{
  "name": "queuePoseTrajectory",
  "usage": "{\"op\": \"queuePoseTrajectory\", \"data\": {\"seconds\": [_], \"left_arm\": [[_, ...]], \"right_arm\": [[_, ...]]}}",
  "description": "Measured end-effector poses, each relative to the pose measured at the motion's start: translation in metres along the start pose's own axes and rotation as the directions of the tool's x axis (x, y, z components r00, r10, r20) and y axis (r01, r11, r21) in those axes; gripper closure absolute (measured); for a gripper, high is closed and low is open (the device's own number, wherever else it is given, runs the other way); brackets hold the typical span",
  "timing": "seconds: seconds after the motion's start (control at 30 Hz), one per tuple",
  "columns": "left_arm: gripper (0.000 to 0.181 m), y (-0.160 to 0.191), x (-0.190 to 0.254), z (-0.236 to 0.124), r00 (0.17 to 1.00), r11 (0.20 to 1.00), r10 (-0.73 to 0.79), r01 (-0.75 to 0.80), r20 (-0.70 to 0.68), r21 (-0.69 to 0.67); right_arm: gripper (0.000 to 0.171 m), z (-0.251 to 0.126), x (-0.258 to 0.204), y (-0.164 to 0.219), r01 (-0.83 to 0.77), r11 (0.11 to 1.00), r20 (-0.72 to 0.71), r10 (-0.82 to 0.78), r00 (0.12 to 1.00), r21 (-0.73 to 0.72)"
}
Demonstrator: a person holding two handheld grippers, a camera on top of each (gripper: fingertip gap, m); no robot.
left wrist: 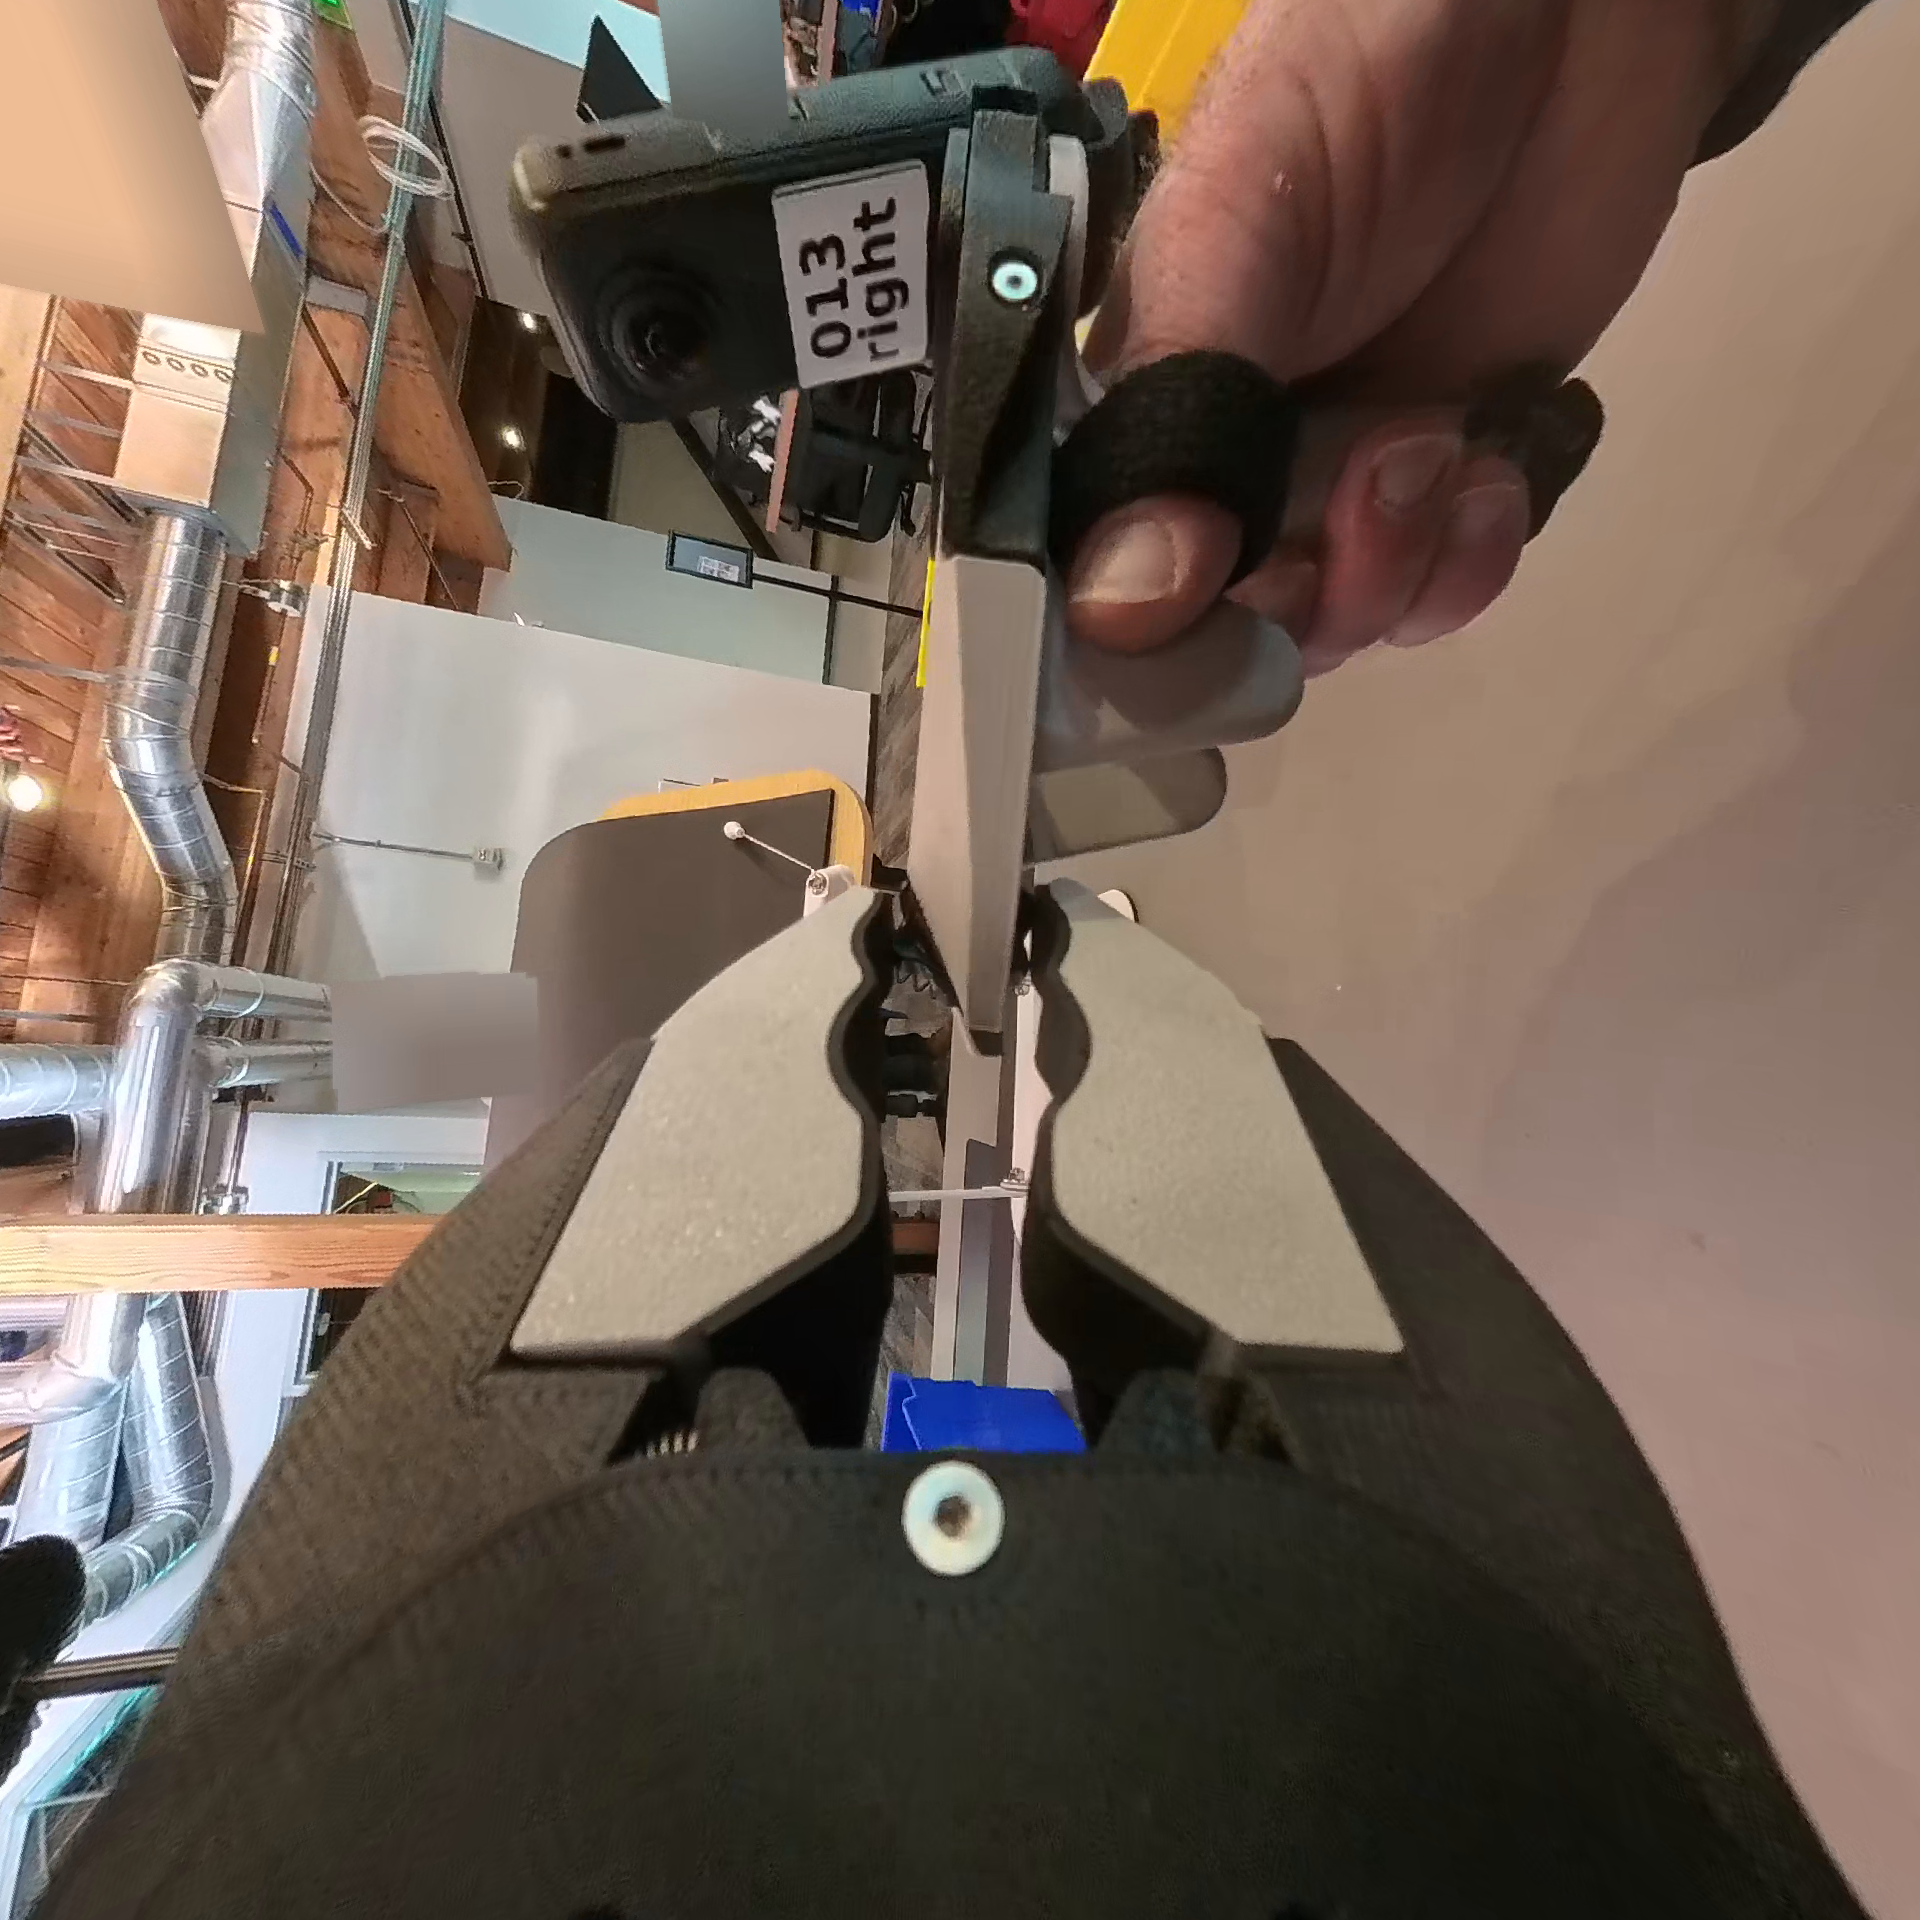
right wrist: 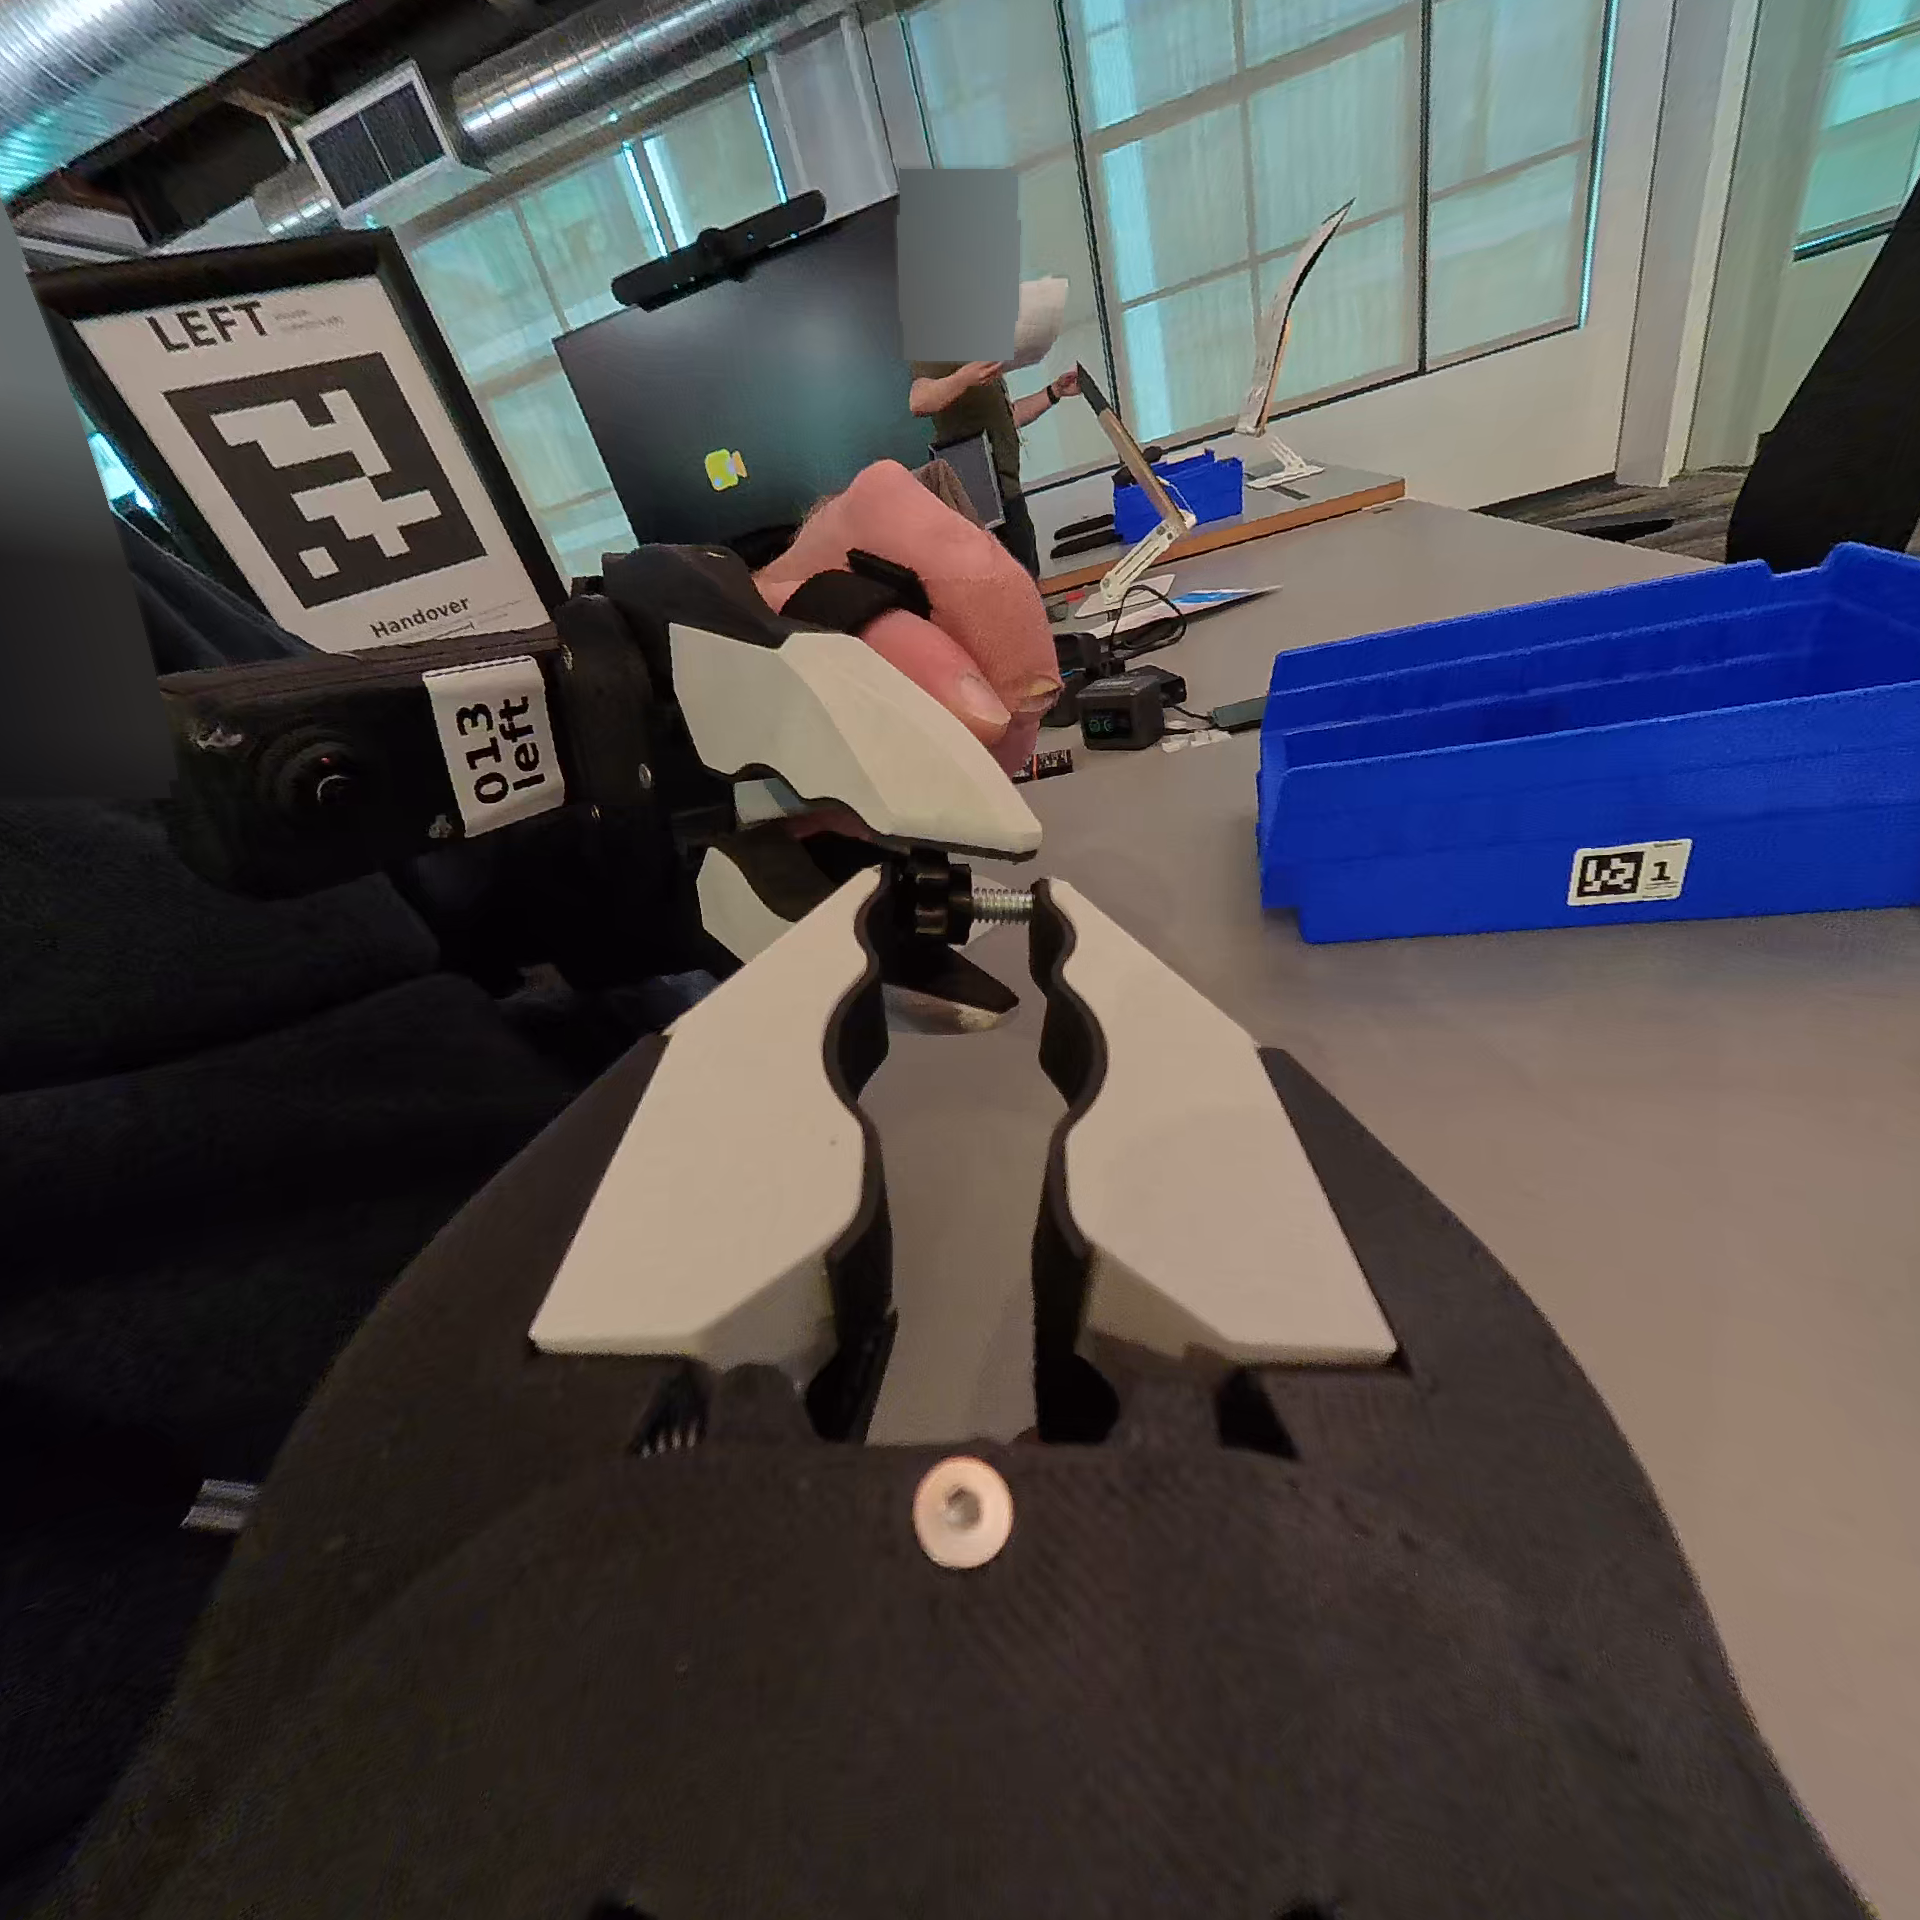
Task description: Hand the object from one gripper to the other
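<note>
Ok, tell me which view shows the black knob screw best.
The right wrist view: the black knob screw sits unobstructed between the tips of the right gripper jaws, with its thread visible. In the left wrist view it is nearly hidden behind the right gripper's finger; only dark slivers show.

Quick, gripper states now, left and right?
Left gripper: cannot tell; its fingers straddle the screw knob.
Right gripper: closed on the screw knob.
</note>
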State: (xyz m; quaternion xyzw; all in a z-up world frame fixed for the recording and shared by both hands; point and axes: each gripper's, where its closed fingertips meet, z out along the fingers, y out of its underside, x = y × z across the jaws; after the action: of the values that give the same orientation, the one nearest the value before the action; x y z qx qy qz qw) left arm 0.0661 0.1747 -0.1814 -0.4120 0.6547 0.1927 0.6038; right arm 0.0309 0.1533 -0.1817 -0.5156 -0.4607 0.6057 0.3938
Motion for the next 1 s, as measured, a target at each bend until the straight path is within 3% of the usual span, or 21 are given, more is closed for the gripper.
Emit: {"op": "queuePoseTrajectory", "data": {"seconds": [0.2, 0.43, 0.53, 0.63, 0.7, 0.8, 0.9, 1.0], "left_arm": [[0.156, -0.001, 0.0, 0.001, 1.0, 1.0, -0.006, 0.006, 0.003, 0.016], [0.135, -0.01, -0.004, -0.008, 0.998, 0.994, -0.061, 0.06, 0.001, 0.091], [0.133, -0.017, -0.006, -0.015, 0.989, 0.977, -0.145, 0.149, -0.037, 0.15], [0.134, -0.018, -0.012, -0.02, 0.946, 0.93, -0.311, 0.322, -0.089, 0.177], [0.138, -0.013, -0.01, -0.021, 0.851, 0.843, -0.49, 0.517, -0.187, 0.146], [0.142, -0.013, -0.016, -0.03, 0.642, 0.627, -0.698, 0.762, -0.316, 0.163], [0.14, -0.013, -0.022, -0.034, 0.344, 0.332, -0.818, 0.937, -0.461, 0.109], [0.132, -0.016, -0.018, -0.03, -0.01, 0.009, -0.812, 1.0, -0.584, -0.028]], "right_arm": [[0.149, -0.002, -0.003, -0.002, -0.071, 0.997, 0.086, 0.067, 0.994, 0.042], [0.149, -0.012, -0.016, -0.005, -0.183, 0.981, 0.318, 0.156, 0.935, 0.058], [0.149, -0.017, -0.024, -0.005, -0.171, 0.984, 0.412, 0.135, 0.901, 0.052], [0.149, -0.018, -0.025, -0.002, -0.067, 0.997, 0.412, 0.044, 0.91, 0.042], [0.149, -0.02, -0.023, -0.004, 0.02, 0.999, 0.382, -0.034, 0.923, 0.041], [0.15, -0.025, -0.022, -0.009, 0.11, 0.993, 0.369, -0.118, 0.922, 0.042], [0.149, -0.029, -0.022, -0.014, 0.202, 0.978, 0.36, -0.206, 0.91, 0.049], [0.149, -0.026, -0.018, -0.012, 0.367, 0.93, 0.304, -0.354, 0.885, 0.015]]}}
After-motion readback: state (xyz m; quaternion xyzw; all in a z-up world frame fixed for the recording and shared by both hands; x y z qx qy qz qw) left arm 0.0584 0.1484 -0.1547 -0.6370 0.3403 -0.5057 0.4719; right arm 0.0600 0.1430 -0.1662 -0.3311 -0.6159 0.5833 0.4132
